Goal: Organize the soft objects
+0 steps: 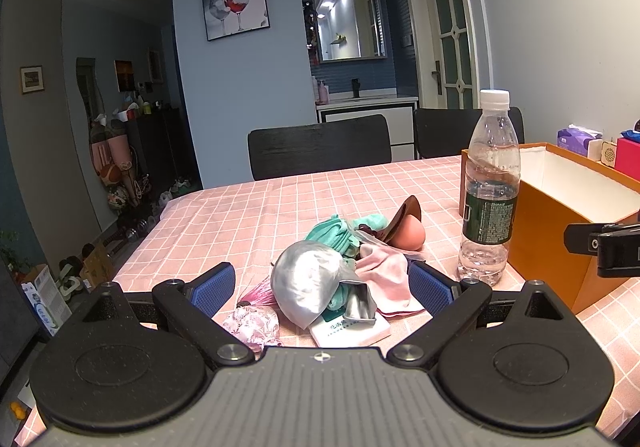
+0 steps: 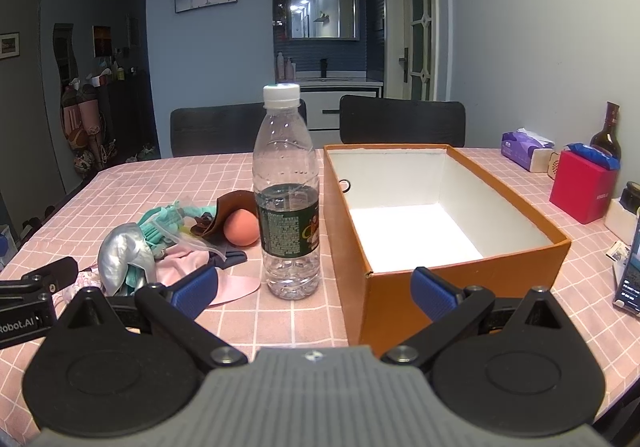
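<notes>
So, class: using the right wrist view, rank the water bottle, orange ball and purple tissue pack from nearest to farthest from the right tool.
1. Water bottle, just ahead, slightly left.
2. Orange ball, behind the bottle, left.
3. Tissue pack, far right.

One water bottle is counted, upright on the checked tablecloth. One orange box is seen, open-topped. One peach ball is noted in the pile. Soft pieces in the pile are tallied as one silver cloth, one teal cloth, one pink cloth, one brown piece and one small floral pouch; further items underneath cannot be separated. One white packet is counted. Two black chairs are seen behind. One purple tissue pack, one red box and one dark bottle are recorded.
</notes>
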Motion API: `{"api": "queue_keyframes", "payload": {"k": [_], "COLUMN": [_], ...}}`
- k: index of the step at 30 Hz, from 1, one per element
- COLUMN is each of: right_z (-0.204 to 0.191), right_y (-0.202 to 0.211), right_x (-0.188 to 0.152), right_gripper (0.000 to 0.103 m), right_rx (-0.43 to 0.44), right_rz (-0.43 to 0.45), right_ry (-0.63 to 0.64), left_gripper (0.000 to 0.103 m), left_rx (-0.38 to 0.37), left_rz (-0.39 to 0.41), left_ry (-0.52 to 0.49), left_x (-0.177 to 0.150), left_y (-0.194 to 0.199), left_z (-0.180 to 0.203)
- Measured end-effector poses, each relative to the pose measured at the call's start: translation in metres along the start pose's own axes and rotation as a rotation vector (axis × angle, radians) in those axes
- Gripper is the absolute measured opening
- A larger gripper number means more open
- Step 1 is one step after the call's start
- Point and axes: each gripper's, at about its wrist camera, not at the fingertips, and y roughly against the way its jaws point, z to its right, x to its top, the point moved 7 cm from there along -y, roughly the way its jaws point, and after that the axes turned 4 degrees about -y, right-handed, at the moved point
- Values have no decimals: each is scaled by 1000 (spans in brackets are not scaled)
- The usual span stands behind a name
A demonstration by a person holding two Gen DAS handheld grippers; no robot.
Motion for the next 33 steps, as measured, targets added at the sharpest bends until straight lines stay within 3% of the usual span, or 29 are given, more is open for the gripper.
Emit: {"api": "queue_keyframes", "payload": {"k": [9,11,15,18,22,33], "right_z": [-29,-42,-64,-78,-92,-116], "right_y": [-23,-30,-49,-69,-93,-153], "right_x": [-6,-9,-15,-17,-18,-6], "right_gripper": [99,88,79,71,65,55], "right_rx": [123,157,229,275,318,341], "right_rz": [2,4,-19,-50,-88,-128], "right_ry": [47,86,148,177,217,349], "left_gripper": [103,99,87,70,64,65], "left_rx": [-87,-98,-121,-198,-292,-218], "left_rz": [-38,-39,-66,-95,-97,-105], "left_ry": [12,9,-34,-55,-56,-185], "left_x": [-8,-10,-14,-19,-27,-34], "left_y": [-21,-27,-43,-59,-79,-122], "left_z": [-4,-6,-9,-10,-13,-7]}}
